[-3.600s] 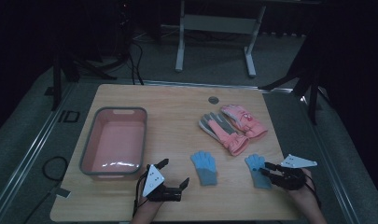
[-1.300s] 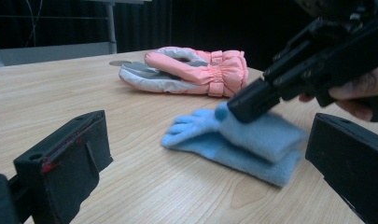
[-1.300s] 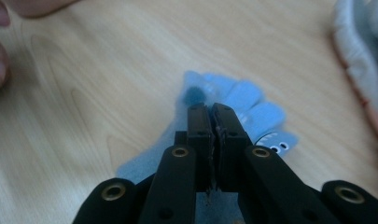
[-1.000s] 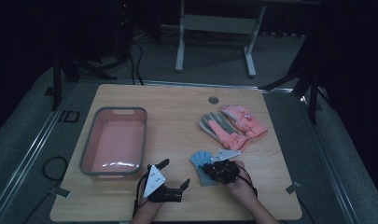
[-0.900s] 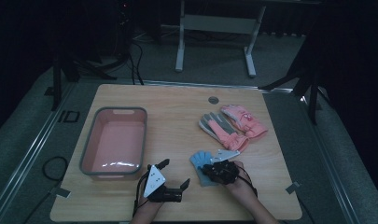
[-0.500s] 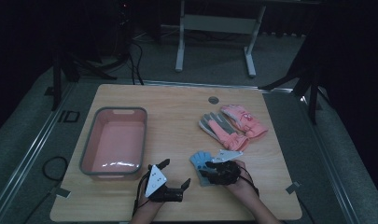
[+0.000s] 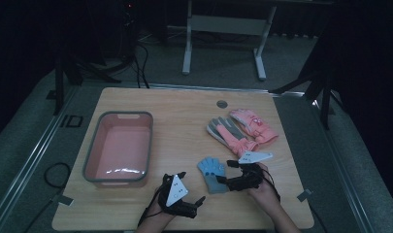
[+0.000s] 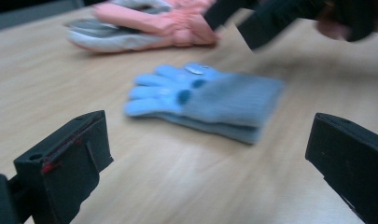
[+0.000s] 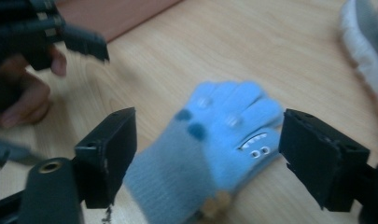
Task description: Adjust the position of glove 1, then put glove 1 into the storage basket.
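Dim room, wooden table (image 7: 184, 116). Our right gripper (image 9: 207, 163) has just opened its jaws; they stand apart around the cuff of the stacked blue gloves (image 7: 212, 173), not pressing. Our left gripper (image 7: 191, 204) rests open near them. The gloves lie centre-near: soft, light knit, best pinched at the cuff. Pink-grey gloves (image 7: 240, 131) lie far right, pink basin (image 7: 90, 155) left. No legible writing.
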Tool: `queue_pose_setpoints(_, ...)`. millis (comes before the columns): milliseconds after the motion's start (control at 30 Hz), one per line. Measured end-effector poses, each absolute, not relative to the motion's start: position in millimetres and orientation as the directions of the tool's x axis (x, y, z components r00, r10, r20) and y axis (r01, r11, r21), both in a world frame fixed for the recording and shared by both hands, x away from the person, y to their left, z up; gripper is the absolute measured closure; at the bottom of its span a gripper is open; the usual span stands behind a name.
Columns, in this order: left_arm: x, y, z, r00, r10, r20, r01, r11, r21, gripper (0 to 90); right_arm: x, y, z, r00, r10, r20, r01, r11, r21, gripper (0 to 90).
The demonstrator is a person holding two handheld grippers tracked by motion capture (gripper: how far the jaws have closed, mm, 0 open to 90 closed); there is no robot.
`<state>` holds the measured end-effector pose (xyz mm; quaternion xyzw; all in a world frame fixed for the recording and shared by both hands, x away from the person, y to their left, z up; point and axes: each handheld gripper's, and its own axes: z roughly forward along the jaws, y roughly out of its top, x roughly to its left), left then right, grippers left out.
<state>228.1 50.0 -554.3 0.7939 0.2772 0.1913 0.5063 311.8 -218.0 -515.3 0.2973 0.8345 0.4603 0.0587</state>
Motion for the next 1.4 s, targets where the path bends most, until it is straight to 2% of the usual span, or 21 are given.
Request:
queue_pose_setpoints(67, 229, 46, -553, 0.789, 0.614, 0.020, 0.261, -0.365, 0.894, 0.1, 312, -222, -510, -0.822, 0.554, 0.130, 0.394, 0.389, 0.832, 14.5)
queue_pose_setpoints(100, 229, 46, -553, 0.789, 0.614, 0.020, 0.261, -0.365, 0.894, 0.1, 312, -222, -510, -0.822, 0.554, 0.130, 0.394, 0.389, 0.832, 14.5)
queue_pose_setpoints(133, 229, 42, -553, 0.819, 0.574, 0.026, 0.246, -0.391, 0.887, 0.8, 314, -225, -504, -0.818, 0.555, 0.151, 0.418, 0.393, 0.819, 13.9)
queue_pose_setpoints(200, 229, 40, -551, 0.834, 0.550, 0.040, 0.220, -0.398, 0.890, 9.1, 317, -228, -501, -0.814, 0.555, 0.173, 0.432, 0.380, 0.818, 14.0)
queue_pose_setpoints(267, 230, 38, -549, 0.841, 0.540, 0.035, 0.216, -0.395, 0.893, 9.7, 321, -230, -498, -0.808, 0.548, 0.217, 0.464, 0.364, 0.807, 14.0)
queue_pose_setpoints(300, 232, 36, -548, 0.845, 0.534, 0.025, 0.220, -0.389, 0.895, 9.7, 321, -230, -498, -0.808, 0.548, 0.217, 0.464, 0.364, 0.807, 14.0)
queue_pose_setpoints(333, 233, 34, -546, 0.851, 0.525, 0.028, 0.210, -0.388, 0.897, 14.6, 322, -229, -497, -0.812, 0.542, 0.216, 0.458, 0.363, 0.812, 10.9)
queue_pose_setpoints(467, 241, 26, -542, 0.875, 0.479, 0.077, 0.156, -0.428, 0.890, 16.2, 323, -225, -497, -0.818, 0.540, 0.196, 0.439, 0.367, 0.820, 11.1)
queue_pose_setpoints(500, 243, 24, -541, 0.879, 0.467, 0.094, 0.136, -0.435, 0.890, 21.5, 327, -223, -498, -0.814, 0.547, 0.197, 0.447, 0.371, 0.814, 15.0)
queue_pose_setpoints(533, 244, 22, -540, 0.884, 0.459, 0.092, 0.134, -0.436, 0.890, 21.5, 327, -223, -498, -0.814, 0.547, 0.197, 0.447, 0.371, 0.814, 15.0)
queue_pose_setpoints(567, 246, 20, -540, 0.882, 0.459, 0.107, 0.127, -0.449, 0.884, 24.5, 331, -222, -500, -0.800, 0.564, 0.207, 0.466, 0.365, 0.806, 23.5)
queue_pose_setpoints(600, 247, 17, -539, 0.886, 0.446, 0.126, 0.109, -0.464, 0.879, 24.5, 331, -222, -500, -0.800, 0.564, 0.207, 0.466, 0.365, 0.806, 23.5)
queue_pose_setpoints(633, 249, 13, -540, 0.890, 0.433, 0.145, 0.090, -0.478, 0.874, 29.6, 337, -220, -503, -0.786, 0.582, 0.206, 0.485, 0.377, 0.789, 36.6)
queue_pose_setpoints(700, 251, 12, -541, 0.893, 0.428, 0.142, 0.091, -0.480, 0.873, 31.4, 342, -217, -507, -0.764, 0.606, 0.220, 0.519, 0.375, 0.768, 51.1)
queue_pose_setpoints(900, 256, 5, -544, 0.902, 0.400, 0.161, 0.078, -0.520, 0.851, 40.0, 352, -207, -517, -0.737, 0.633, 0.238, 0.566, 0.386, 0.728, 52.2)
queue_pose_setpoints(933, 258, 2, -545, 0.903, 0.400, 0.156, 0.086, -0.524, 0.847, 40.1, 356, -202, -525, -0.719, 0.656, 0.228, 0.578, 0.384, 0.720, 45.6)
queue_pose_setpoints(967, 259, 0, -545, 0.906, 0.396, 0.152, 0.091, -0.531, 0.842, 40.2, 358, -201, -528, -0.714, 0.660, 0.235, 0.586, 0.380, 0.716, 44.1)
queue_pose_setpoints(1200, 266, -8, -553, 0.917, 0.367, 0.157, 0.115, -0.619, 0.777, 50.6, 358, -191, -547, -0.690, 0.683, 0.238, 0.623, 0.394, 0.676, 39.6)
queue_pose_setpoints(1333, 269, -6, -556, 0.921, 0.369, 0.123, 0.141, -0.612, 0.778, 58.1, 351, -188, -550, -0.704, 0.680, 0.202, 0.598, 0.415, 0.686, 40.2)
queue_pose_setpoints(1367, 269, -5, -557, 0.921, 0.369, 0.127, 0.139, -0.616, 0.776, 58.9, 346, -185, -551, -0.722, 0.677, 0.142, 0.561, 0.452, 0.694, 43.6)
queue_pose_setpoints(1400, 268, -5, -558, 0.921, 0.366, 0.135, 0.132, -0.619, 0.774, 59.4, 344, -184, -551, -0.733, 0.668, 0.130, 0.547, 0.465, 0.696, 47.6)
